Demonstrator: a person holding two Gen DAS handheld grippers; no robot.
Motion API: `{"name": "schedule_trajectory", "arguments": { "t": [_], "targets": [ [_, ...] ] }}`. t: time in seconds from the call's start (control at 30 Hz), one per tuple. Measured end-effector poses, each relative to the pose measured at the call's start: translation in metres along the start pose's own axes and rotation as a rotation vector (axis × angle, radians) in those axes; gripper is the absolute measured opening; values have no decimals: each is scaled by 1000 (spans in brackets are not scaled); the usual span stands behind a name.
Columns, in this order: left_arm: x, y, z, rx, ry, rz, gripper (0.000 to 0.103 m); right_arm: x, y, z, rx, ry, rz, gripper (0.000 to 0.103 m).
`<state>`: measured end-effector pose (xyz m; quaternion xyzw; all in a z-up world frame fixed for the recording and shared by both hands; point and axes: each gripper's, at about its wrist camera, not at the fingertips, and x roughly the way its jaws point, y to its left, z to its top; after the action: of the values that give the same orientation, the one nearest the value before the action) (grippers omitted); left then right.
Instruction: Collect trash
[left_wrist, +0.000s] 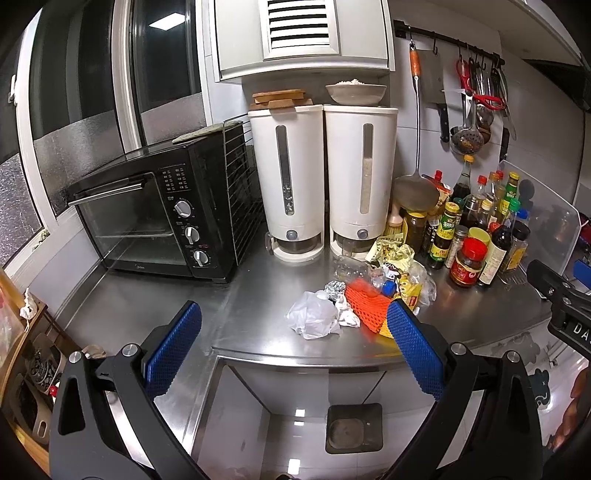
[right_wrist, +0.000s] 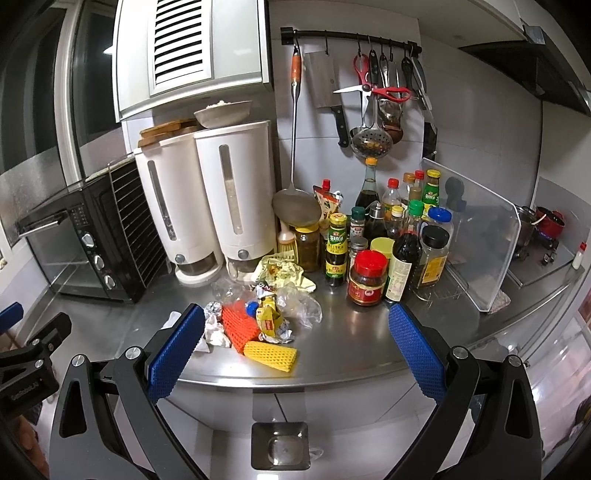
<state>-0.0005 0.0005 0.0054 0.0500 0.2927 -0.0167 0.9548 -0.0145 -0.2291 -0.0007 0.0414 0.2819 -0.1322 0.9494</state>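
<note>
While both pairs of tongs hang above the front edge of the steel surface (right_wrist: 354, 332), a heap of trash lies near the middle of it, in front of two white grain dispensers (right_wrist: 207, 203) and left of a cluster of sauce bottles (right_wrist: 391, 236). The left tongs (left_wrist: 295, 343) stand wide apart and hold nothing; their right pad overlaps the orange foam net (left_wrist: 364, 304) in the left wrist view, though contact cannot be told. The right tongs (right_wrist: 295, 343) are also spread wide and empty.

At the near side of the heap lies a yellow foam net sleeve (right_wrist: 271, 355), its long axis running roughly along the surface edge, one end pointing left toward the orange foam net (right_wrist: 240, 325), which it touches, the other pointing right. Left of the orange net sit a crumpled white plastic bag (left_wrist: 314, 319), crumpled paper (right_wrist: 216, 334) and a foil ball (right_wrist: 212, 308). Behind them are a yellow snack wrapper (right_wrist: 267, 319), a blue bottle cap (right_wrist: 252, 306), a clear plastic bag (right_wrist: 299, 302) and a pale yellow wrapper (right_wrist: 284, 273) against the right dispenser.

A black toaster oven (left_wrist: 159, 221) stands at the left. On the floor below is a square bin (right_wrist: 280, 445).
</note>
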Motion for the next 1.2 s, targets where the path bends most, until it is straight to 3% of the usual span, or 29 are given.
{"name": "schedule_trajectory", "arguments": {
  "t": [1.2],
  "targets": [
    [12,-6,10,6,1,20,95,23,-1,13,6,15,-7,100]
  ]
}}
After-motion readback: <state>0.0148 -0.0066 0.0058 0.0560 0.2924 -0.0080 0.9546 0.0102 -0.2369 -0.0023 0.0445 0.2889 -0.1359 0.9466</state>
